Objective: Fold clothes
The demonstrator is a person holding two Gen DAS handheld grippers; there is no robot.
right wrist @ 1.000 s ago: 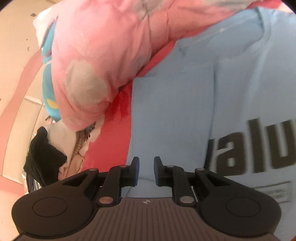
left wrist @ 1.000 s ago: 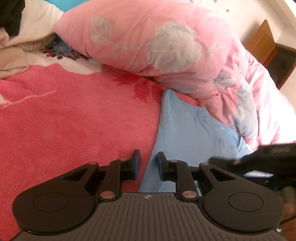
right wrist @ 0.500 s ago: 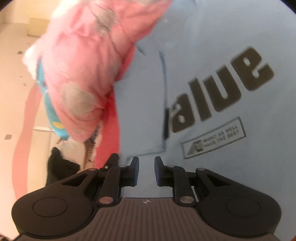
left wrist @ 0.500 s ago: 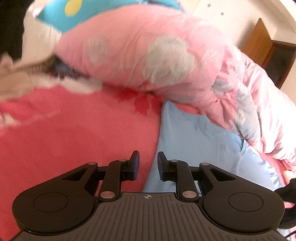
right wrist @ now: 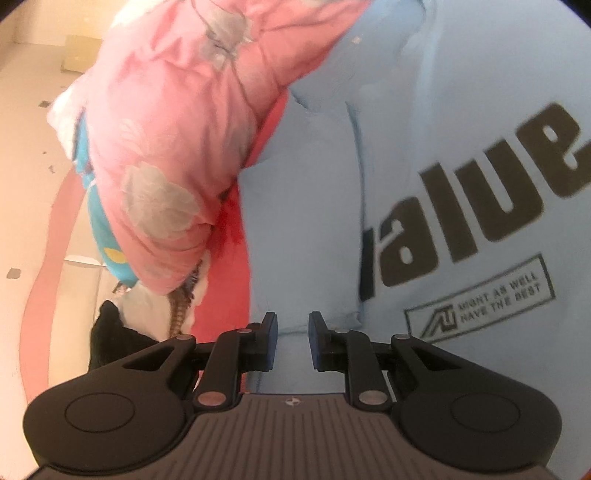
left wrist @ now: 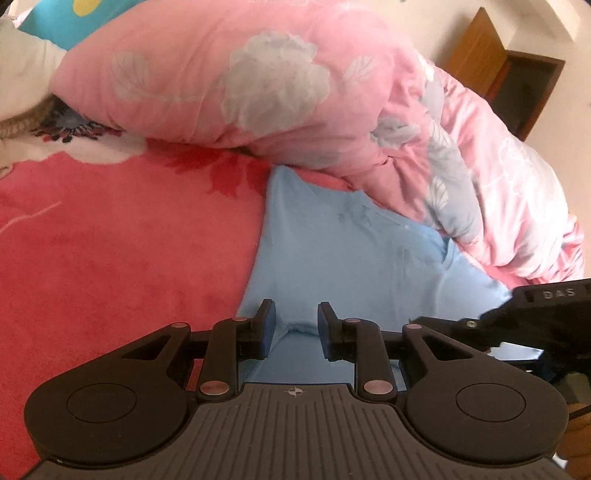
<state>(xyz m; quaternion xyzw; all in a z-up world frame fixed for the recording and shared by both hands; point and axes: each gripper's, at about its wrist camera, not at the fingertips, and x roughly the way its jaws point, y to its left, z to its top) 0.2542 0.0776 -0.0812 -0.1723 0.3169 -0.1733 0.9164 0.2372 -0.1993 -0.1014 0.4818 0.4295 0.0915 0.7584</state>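
A light blue T-shirt (left wrist: 354, 254) lies flat on the pink blanket (left wrist: 110, 251). In the right wrist view the T-shirt (right wrist: 424, 155) shows dark lettering and a boxed logo, with one sleeve spread toward the left. My left gripper (left wrist: 293, 323) is open just above the shirt's left edge, nothing between its fingers. My right gripper (right wrist: 291, 334) is open too, hovering over the sleeve's hem. The body of the right gripper shows at the right edge of the left wrist view.
A rolled pink floral quilt (left wrist: 295, 96) lies along the far side of the shirt and covers its upper edge. A blue cushion (left wrist: 70, 18) and other clothes sit at the far left. A wooden door (left wrist: 491, 59) stands behind.
The left gripper has shifted right, over the shirt's edge. The right gripper swung across the shirt from the sleeve area to the lettering. Both stayed open.
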